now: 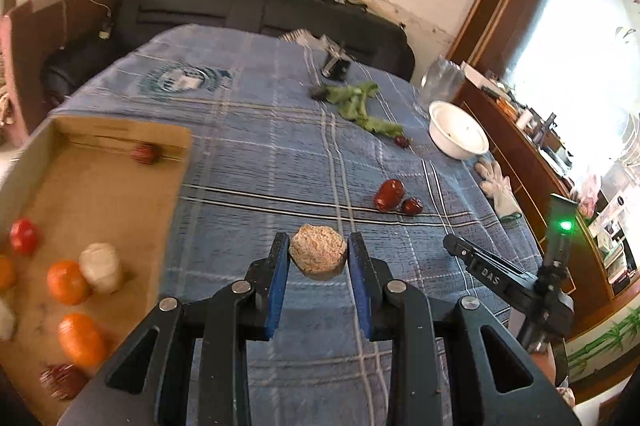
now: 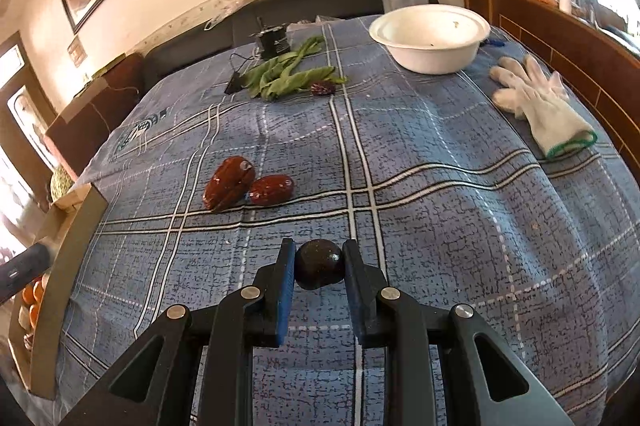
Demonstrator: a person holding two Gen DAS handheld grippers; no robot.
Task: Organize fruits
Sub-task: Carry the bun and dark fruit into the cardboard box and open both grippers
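My left gripper (image 1: 319, 248) is shut on a rough tan round fruit (image 1: 318, 257), held above the blue checked cloth just right of the cardboard box (image 1: 120, 194). The box holds oranges (image 1: 68, 282), a white fruit (image 1: 101, 268), a red fruit (image 1: 24, 236) and others. My right gripper (image 2: 319, 253) is shut on a dark round fruit (image 2: 319, 264) above the cloth. Two red dates (image 2: 230, 182) (image 2: 272, 190) lie on the cloth ahead of it; they also show in the left wrist view (image 1: 389, 195). Another small red fruit (image 2: 323, 88) lies by the greens.
A white bowl (image 2: 430, 42) stands at the far right, a white glove (image 2: 538, 106) beside it. Green leaves (image 2: 286, 74) and a small black device (image 2: 274, 40) lie at the far end. A wooden ledge (image 2: 560, 38) runs along the right. The right gripper's body (image 1: 512, 282) shows in the left view.
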